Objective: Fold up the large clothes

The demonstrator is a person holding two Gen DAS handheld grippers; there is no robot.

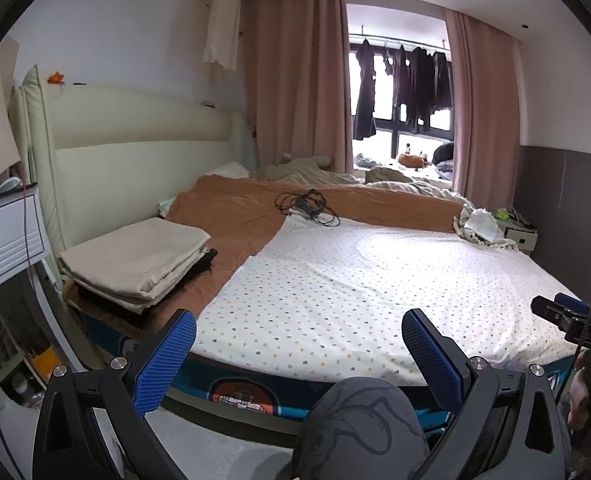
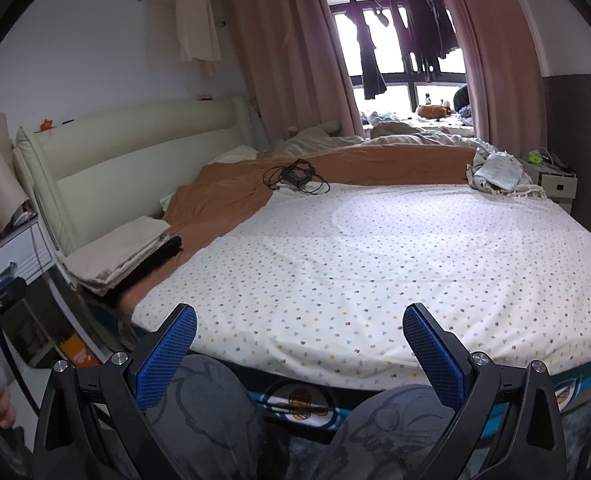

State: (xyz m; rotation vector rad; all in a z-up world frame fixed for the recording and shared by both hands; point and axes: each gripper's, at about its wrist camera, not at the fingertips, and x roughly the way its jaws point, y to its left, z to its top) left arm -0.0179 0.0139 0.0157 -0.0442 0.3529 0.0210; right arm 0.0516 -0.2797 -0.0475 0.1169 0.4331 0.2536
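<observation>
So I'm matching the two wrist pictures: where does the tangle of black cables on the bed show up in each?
Left wrist: black cables upper centre, at the orange blanket's edge.
Right wrist: cables upper centre, slightly left.
Shared landmark: the folded beige stack, left of the cables in both.

My left gripper (image 1: 299, 354) hangs wide open, empty, over the dotted sheet (image 1: 375, 280); folded beige stack (image 1: 135, 264) lies left on bed.

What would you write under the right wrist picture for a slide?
Open right gripper poised at the bed's near edge, above a dotted sheet spread flat, folded cream linens stacked at left.
</observation>
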